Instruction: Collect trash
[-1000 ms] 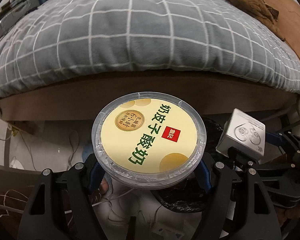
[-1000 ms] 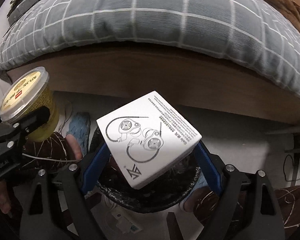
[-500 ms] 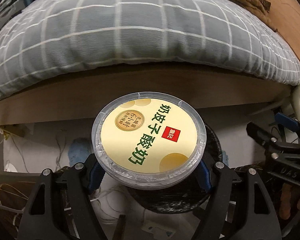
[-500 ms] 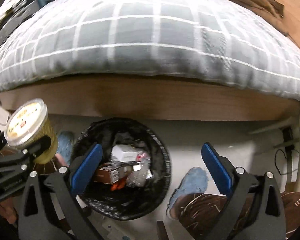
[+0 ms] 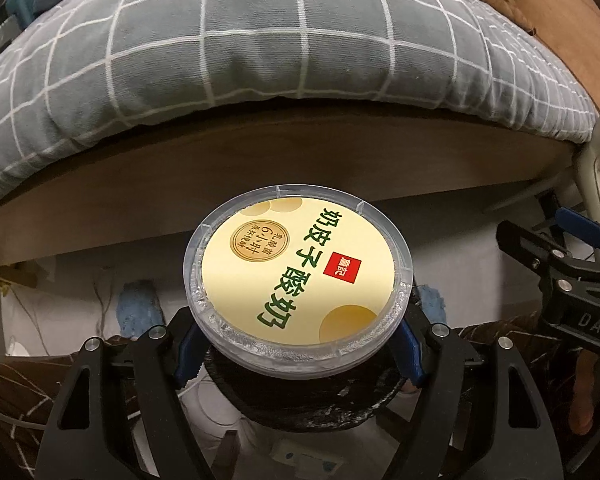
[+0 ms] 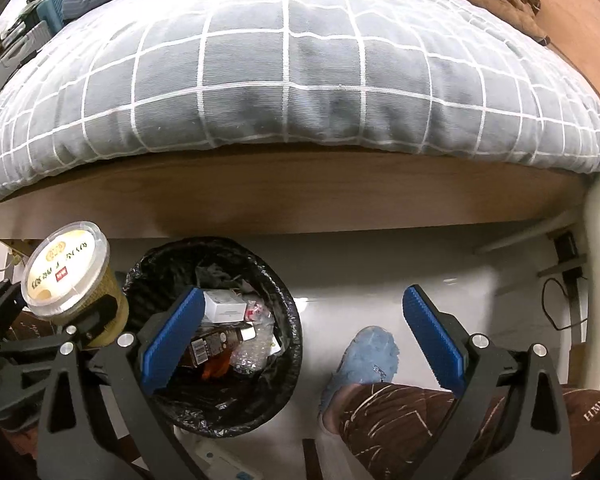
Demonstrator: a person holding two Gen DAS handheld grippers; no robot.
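My left gripper (image 5: 298, 354) is shut on a yogurt cup (image 5: 298, 276) with a yellow lid and green Chinese lettering, held upright over the black trash bin (image 5: 312, 404). The cup also shows in the right wrist view (image 6: 68, 268), just left of the bin (image 6: 220, 412). My right gripper (image 6: 300, 340) is open and empty, above the bin's right side. A white box (image 6: 224, 306) lies in the bin among several wrappers and a brown packet.
A bed with a grey checked duvet (image 6: 292, 80) and a wooden frame (image 6: 292, 204) stands behind the bin. The person's blue slipper (image 6: 366, 356) and brown trouser leg (image 6: 440, 420) are right of the bin. A cable (image 6: 556, 304) lies at far right.
My right gripper opened and let go of the white earphone box, which now lies in the bin. The right gripper then drew right. My left gripper moved over the bin with the cup.
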